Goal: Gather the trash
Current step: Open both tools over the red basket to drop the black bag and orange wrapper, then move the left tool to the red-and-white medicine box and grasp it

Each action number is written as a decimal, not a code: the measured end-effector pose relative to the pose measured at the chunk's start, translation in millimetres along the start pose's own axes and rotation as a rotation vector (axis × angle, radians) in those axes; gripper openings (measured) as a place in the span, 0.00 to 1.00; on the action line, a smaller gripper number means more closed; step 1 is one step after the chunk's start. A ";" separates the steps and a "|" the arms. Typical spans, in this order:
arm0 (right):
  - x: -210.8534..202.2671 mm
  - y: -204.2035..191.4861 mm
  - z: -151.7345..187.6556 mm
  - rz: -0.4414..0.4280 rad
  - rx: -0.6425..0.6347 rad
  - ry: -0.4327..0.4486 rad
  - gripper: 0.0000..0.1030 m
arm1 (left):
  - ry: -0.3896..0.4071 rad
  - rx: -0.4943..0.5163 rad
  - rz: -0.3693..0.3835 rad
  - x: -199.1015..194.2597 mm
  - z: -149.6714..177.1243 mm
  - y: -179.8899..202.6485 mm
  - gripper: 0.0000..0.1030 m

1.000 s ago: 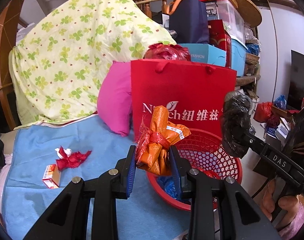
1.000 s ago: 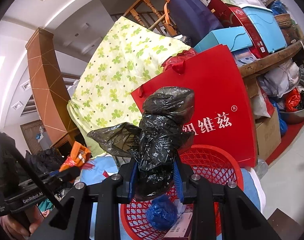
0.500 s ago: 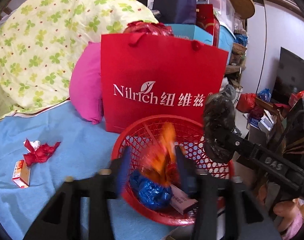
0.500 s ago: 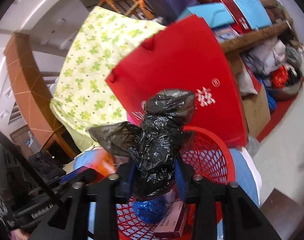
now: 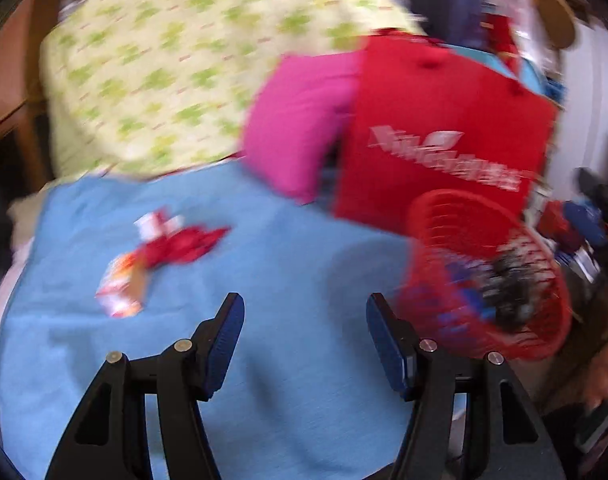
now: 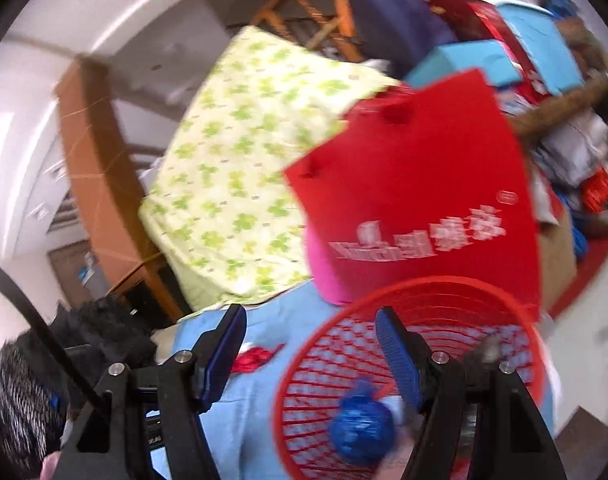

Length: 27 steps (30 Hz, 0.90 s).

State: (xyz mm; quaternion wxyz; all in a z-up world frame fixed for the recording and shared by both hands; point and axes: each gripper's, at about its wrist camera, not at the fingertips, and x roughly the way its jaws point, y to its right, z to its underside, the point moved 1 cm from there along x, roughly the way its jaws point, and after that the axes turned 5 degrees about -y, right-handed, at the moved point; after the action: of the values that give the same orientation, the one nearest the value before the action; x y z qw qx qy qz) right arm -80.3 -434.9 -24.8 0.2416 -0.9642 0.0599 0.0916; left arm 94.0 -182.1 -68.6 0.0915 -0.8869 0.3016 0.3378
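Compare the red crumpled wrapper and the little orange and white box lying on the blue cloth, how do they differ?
The red crumpled wrapper is all red, soft and irregular; the orange and white box is two-toned with straight edges. The wrapper lies farther from the left gripper's camera, the box nearer and more to the left. Both rest on the blue cloth, outside the red basket, touching or nearly so.

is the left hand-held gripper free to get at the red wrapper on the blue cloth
Probably yes. The left hand-held gripper is empty, its jaws opening, and only bare blue cloth lies between it and the red wrapper, ahead to its left.
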 end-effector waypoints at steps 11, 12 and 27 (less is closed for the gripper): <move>84.0 -97.0 49.7 -0.110 -0.197 -0.192 0.69 | -0.024 -0.298 -0.238 18.3 36.3 -151.8 0.63; 91.6 -100.4 53.8 -0.108 -0.199 -0.213 0.69 | -0.026 -0.311 -0.239 23.3 36.1 -156.5 0.62; 283.8 -120.1 82.3 -0.071 -0.131 -0.472 0.69 | -0.080 -0.382 -0.189 110.8 -9.8 -208.1 0.64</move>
State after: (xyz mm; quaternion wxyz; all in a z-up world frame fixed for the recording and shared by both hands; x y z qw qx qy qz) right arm 203.7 -310.7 -99.9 0.1890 -0.9312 -0.0382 0.3095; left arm 288.9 -71.4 -142.4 -0.0349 -0.8983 0.1438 0.4137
